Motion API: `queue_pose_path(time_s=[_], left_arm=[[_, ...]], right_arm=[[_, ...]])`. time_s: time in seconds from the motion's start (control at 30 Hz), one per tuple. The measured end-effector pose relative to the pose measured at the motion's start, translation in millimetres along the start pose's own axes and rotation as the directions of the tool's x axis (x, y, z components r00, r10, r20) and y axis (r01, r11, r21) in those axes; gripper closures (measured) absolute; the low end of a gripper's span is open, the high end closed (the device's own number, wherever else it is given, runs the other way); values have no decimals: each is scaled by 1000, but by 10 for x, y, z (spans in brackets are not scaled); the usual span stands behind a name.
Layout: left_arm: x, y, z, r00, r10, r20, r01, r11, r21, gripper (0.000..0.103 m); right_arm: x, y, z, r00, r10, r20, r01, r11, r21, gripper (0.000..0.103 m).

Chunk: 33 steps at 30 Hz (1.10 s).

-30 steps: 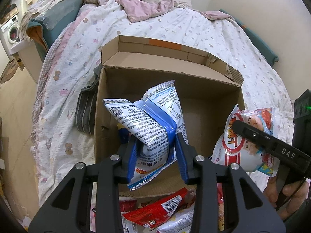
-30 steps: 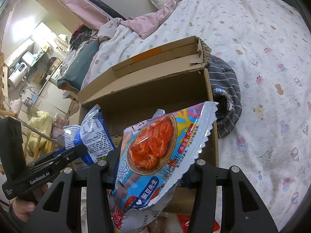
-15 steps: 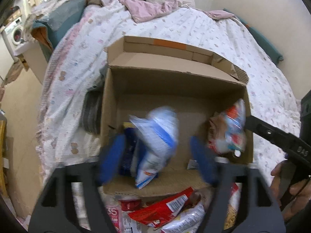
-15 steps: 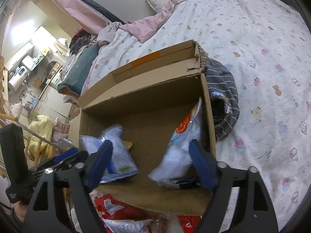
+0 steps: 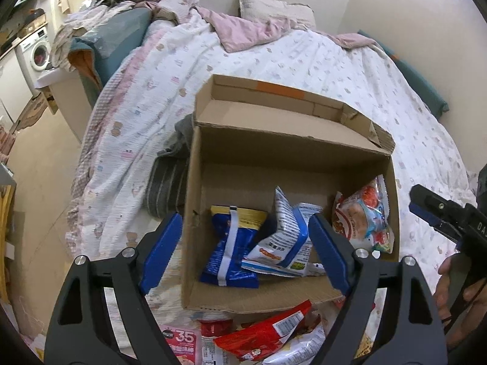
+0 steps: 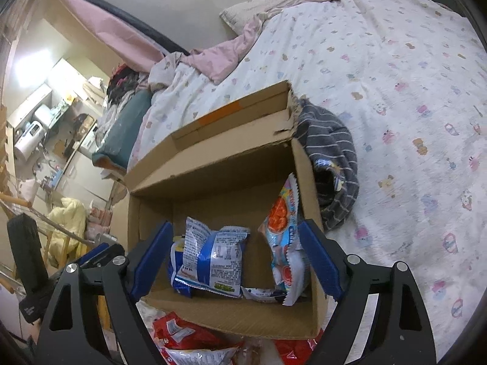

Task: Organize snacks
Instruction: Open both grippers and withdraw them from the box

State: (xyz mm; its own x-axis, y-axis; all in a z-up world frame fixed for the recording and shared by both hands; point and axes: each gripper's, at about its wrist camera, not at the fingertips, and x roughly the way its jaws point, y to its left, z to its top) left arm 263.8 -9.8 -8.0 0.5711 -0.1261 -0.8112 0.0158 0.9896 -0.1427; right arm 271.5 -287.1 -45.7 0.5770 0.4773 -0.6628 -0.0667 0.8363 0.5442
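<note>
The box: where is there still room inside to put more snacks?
The cardboard box has bare floor along its back wall, and a strip in front of the bags. The blue-and-white bag and dark blue bag crowd the left and middle; the tomato-picture bag fills the right corner.

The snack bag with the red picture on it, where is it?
In both wrist views, the red-picture snack bag stands inside the cardboard box, leaning on its right wall, with the blue-and-white bag to its left.
</note>
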Motion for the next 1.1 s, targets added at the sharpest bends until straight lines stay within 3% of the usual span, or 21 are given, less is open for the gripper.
queue_pose_path(time_s=[0.57, 0.67, 0.73, 0.9, 1.1], left_arm=[[-346, 215, -316, 999, 44, 24, -43, 998, -54, 21], [-392, 323, -434, 999, 35, 1, -35, 994, -100, 20], [-424, 367, -530, 1000, 20, -12, -22, 992, -126, 21], [-502, 418, -722, 999, 45, -19, -47, 993, -112, 20], [-549, 657, -869, 997, 63, -41, -68, 987, -145, 20]], right_arm=[[-369, -59, -223, 1000, -16, 5, 16, 999, 34, 15], [-284, -29, -388, 993, -92, -71, 93, 996, 10, 15], [-206, 19, -525, 986, -103, -130, 102, 995, -10, 15], [-51, 228, -979, 961, -40, -275, 29, 999, -44, 13], [202, 453, -1440, 913, -80, -400, 30, 991, -129, 9]])
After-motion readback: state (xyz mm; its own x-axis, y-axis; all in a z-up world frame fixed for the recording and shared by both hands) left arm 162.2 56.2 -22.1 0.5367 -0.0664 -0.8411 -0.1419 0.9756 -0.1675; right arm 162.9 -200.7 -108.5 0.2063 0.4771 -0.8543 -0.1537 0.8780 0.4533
